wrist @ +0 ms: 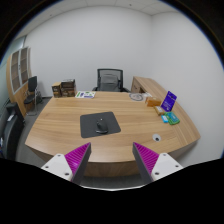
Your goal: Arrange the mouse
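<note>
Wooden desk: big curved top, takes up most of what's ahead of the claw
Mouse pad: dark grey rectangle lying flat near the middle of the desk
Mouse: small black thing sitting on the pad, roughly centre, can't make out which way it points
Gripper: hanging back at the near edge of the desk, well short of the pad, nothing in it
Fingers: 2 of them with the purple-pink pads facing in, spread wide apart, so the claw is released
Office chair: black one pushed in at the far side of the desk
Other clutter: a purple box standing off to the right, some teal bits just beside it, papers at the far edge, none of it near the mouse
Step in hand: looks to me like the approach, mouse not touched yet
Next move: I'd say go forward and down over the pad, line the mouse up between the 2 fingers, then squeeze on its sides, it's low and rounded so a shallow grab could slip off
</note>
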`<state>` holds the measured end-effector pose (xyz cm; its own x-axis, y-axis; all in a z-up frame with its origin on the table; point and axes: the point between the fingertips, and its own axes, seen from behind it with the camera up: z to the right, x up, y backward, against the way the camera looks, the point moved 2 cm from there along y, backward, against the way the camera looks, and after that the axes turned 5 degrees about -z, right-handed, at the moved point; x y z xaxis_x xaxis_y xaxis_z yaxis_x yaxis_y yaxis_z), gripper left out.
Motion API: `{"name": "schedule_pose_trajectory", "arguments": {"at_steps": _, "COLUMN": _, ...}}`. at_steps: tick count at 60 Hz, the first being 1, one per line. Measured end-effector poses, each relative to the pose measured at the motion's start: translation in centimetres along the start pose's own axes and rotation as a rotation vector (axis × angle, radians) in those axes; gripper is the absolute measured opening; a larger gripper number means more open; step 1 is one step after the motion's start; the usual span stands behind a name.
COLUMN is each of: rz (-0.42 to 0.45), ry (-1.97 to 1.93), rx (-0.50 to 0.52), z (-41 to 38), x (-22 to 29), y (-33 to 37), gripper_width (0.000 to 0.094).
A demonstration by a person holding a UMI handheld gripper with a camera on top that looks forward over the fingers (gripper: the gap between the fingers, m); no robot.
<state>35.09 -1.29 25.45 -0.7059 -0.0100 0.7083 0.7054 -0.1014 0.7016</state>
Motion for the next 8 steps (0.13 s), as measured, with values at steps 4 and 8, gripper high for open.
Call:
{"name": "schedule_pose_trajectory", "arguments": {"at_steps": 4, "rz": 0.004, "ry": 0.000, "rx": -0.003, "z": 0.01, "x": -0.14, "y": 0.29, "gripper_width": 0.0847}}
{"name": "schedule_pose_trajectory", "arguments": {"at_steps": 8, "rz": -0.002, "ry": 0.000, "rx": 0.004, "z": -0.25, "x": -0.38, "y": 0.40, "gripper_width": 0.0848}}
